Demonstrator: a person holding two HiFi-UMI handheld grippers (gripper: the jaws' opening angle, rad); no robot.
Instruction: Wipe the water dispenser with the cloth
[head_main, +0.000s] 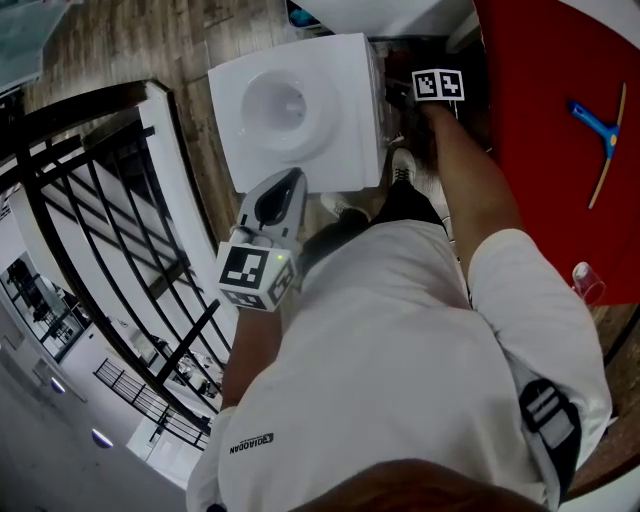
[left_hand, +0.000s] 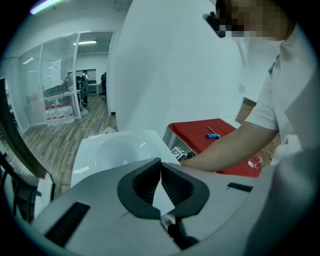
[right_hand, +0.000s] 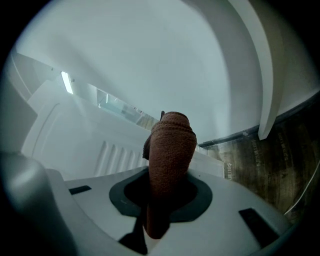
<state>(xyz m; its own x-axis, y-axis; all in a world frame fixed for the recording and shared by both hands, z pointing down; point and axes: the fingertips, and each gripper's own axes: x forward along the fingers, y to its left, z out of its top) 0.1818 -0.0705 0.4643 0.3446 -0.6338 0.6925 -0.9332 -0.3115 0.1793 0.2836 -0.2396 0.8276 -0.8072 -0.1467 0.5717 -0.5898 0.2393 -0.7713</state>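
The white water dispenser (head_main: 300, 110) stands below me, its round bottle socket facing up. My left gripper (head_main: 288, 185) hovers over its near edge; in the left gripper view the left gripper (left_hand: 160, 165) is shut with nothing in it, and the dispenser top (left_hand: 117, 152) lies just beyond. My right arm reaches down the dispenser's right side, where only the right gripper's marker cube (head_main: 438, 85) shows. In the right gripper view the right gripper (right_hand: 166, 186) is shut on a brown cloth (right_hand: 171, 142), which stands up close to the dispenser's white face (right_hand: 100, 100) and ribbed tray (right_hand: 117, 156).
A red table (head_main: 545, 90) stands at the right with a blue-handled tool (head_main: 598, 128) and a small glass (head_main: 586, 283) on it. A black railing (head_main: 100, 230) runs along the left. A white wall panel (right_hand: 262, 75) and wood floor (right_hand: 260, 170) lie beside the dispenser.
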